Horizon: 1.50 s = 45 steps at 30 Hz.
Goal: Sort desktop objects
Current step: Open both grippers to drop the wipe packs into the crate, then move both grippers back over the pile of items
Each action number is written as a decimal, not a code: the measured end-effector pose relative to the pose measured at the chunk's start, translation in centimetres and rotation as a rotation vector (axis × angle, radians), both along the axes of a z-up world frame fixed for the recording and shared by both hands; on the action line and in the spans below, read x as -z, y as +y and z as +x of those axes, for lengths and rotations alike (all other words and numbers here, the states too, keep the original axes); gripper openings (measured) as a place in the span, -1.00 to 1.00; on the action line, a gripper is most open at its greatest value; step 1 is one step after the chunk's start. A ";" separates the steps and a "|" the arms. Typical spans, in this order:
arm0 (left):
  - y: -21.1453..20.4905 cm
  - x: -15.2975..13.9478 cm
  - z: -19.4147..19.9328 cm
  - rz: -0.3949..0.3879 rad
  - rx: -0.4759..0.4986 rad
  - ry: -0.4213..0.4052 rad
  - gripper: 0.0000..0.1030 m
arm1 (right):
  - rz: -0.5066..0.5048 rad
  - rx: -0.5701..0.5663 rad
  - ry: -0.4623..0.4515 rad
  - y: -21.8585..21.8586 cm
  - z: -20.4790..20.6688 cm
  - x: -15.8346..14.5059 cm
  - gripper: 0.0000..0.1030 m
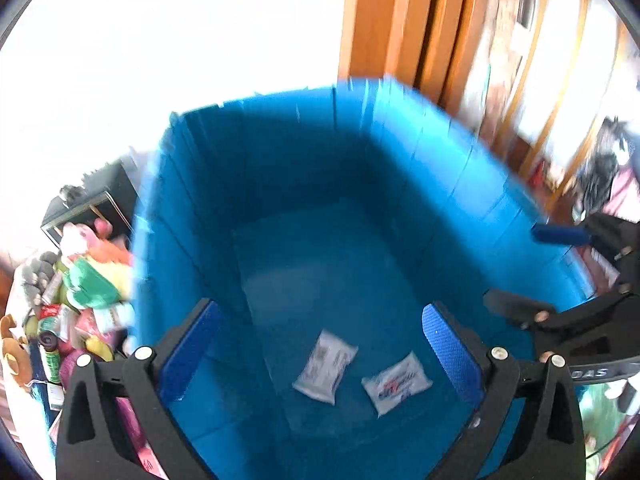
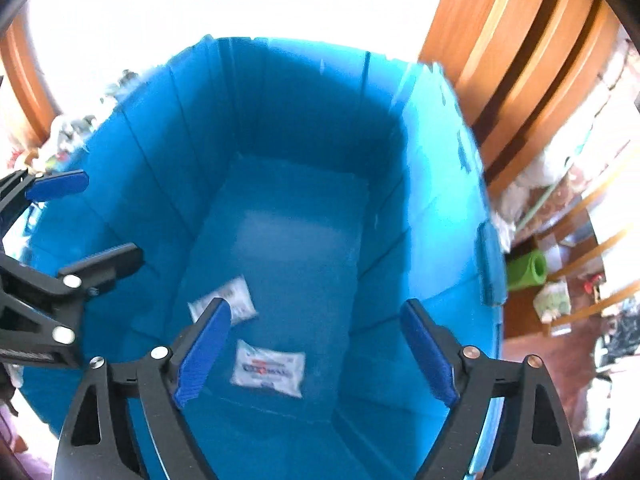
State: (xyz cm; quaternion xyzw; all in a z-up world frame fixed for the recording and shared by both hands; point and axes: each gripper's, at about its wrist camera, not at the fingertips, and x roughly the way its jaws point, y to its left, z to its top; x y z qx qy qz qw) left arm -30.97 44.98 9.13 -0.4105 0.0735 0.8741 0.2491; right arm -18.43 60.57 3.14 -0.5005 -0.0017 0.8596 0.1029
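Observation:
A large blue bin (image 1: 208, 200) (image 2: 132, 168) fills both views. Two white packets lie on its floor: one with a barcode side up (image 1: 325, 365) (image 2: 236, 296), one with red and blue print (image 1: 396, 387) (image 2: 269, 368). My left gripper (image 1: 320, 340) hangs open above the bin, nothing between its blue pads. My right gripper (image 2: 316, 340) is open too, over the packets, with its pads clear of them. Each gripper shows at the edge of the other's view: the right one (image 1: 548, 272) and the left one (image 2: 96, 224).
A heap of plush toys, tubes and packets (image 1: 80, 304) lies left of the bin beside a black box (image 1: 92, 196). Wooden door frames (image 1: 400, 24) (image 2: 520, 60) stand behind. A green roll (image 2: 526, 270) and clutter lie on the floor to the right.

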 end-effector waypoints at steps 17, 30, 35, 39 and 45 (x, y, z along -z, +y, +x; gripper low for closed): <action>-23.5 -3.3 2.7 0.059 -0.314 0.274 0.99 | -0.121 -0.203 0.349 -15.0 -1.0 -6.2 0.99; -46.5 7.8 1.6 -0.005 -0.472 0.169 0.99 | -0.297 -0.281 0.448 -33.1 -5.8 -3.8 1.00; -52.7 13.4 2.3 -0.021 -0.540 0.083 0.99 | -0.330 -0.239 0.334 -36.9 -9.6 2.6 1.00; -55.2 17.5 4.2 0.001 -0.588 0.013 0.99 | -0.341 -0.196 0.197 -37.7 -12.4 8.6 1.00; -56.4 22.3 7.3 0.014 -0.675 -0.090 0.99 | -0.322 -0.182 0.083 -37.1 -14.2 13.9 1.00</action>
